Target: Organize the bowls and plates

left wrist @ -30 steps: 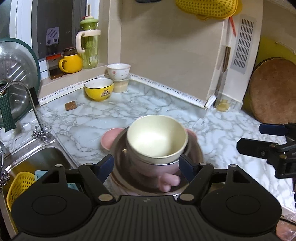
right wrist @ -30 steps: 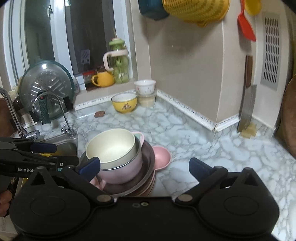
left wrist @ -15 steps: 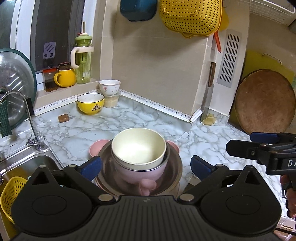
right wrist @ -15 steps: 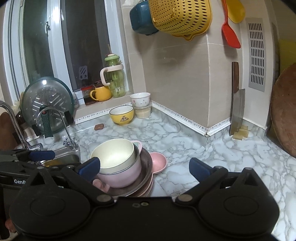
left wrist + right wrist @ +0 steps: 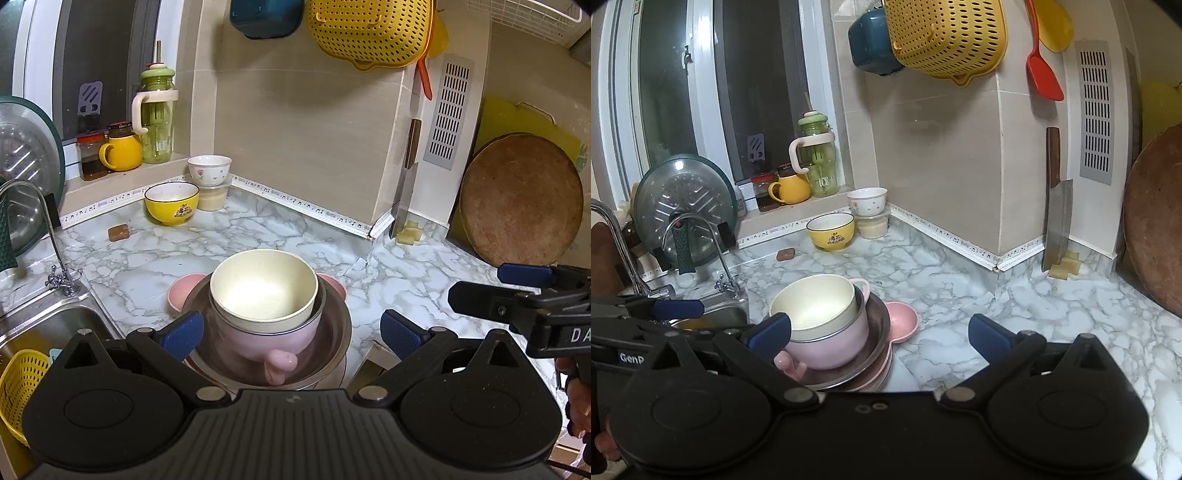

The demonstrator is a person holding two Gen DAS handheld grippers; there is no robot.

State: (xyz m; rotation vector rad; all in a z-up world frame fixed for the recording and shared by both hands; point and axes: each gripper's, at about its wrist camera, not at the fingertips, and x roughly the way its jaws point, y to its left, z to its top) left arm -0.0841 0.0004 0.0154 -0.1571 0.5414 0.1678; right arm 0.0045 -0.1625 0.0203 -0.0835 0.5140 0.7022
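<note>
my left gripper (image 5: 291, 330) is spread wide, blue pads either side of the dish stack w/ nothing pinched; the pads sit just off the stack's sides, not touching as far as i can see. my right gripper (image 5: 879, 334) is also spread wide and holding nothing; its left pad overlaps the stack in view, can't tell if it touches.

the stack sits on the marble counter (image 5: 258, 236) near the front edge, just right of the sink (image 5: 48, 328). top down: cream bowl (image 5: 264, 286) nested in a pink bowl (image 5: 258, 339) w/ a knob handle facing me, that inside a steel bowl (image 5: 334, 343), all on a pink plate (image 5: 181, 291) w/ ear-shaped tabs poking out both sides. cream bowl looks a bit tilted in the pink one.

further back by the window corner: yellow bowl (image 5: 171, 203) on the counter, and beside it a white floral bowl (image 5: 209, 170) sitting on a small lidded tub (image 5: 214, 199). both well apart from the stack.

other bits: faucet (image 5: 40, 229) at the sink, yellow mug (image 5: 123, 151) and green bottle (image 5: 157, 118) on the sill, cleaver (image 5: 404, 192) leaning upright at the wall corner, round wood board (image 5: 521, 199) propped at right, yellow colander (image 5: 369, 29) hung up top.
</note>
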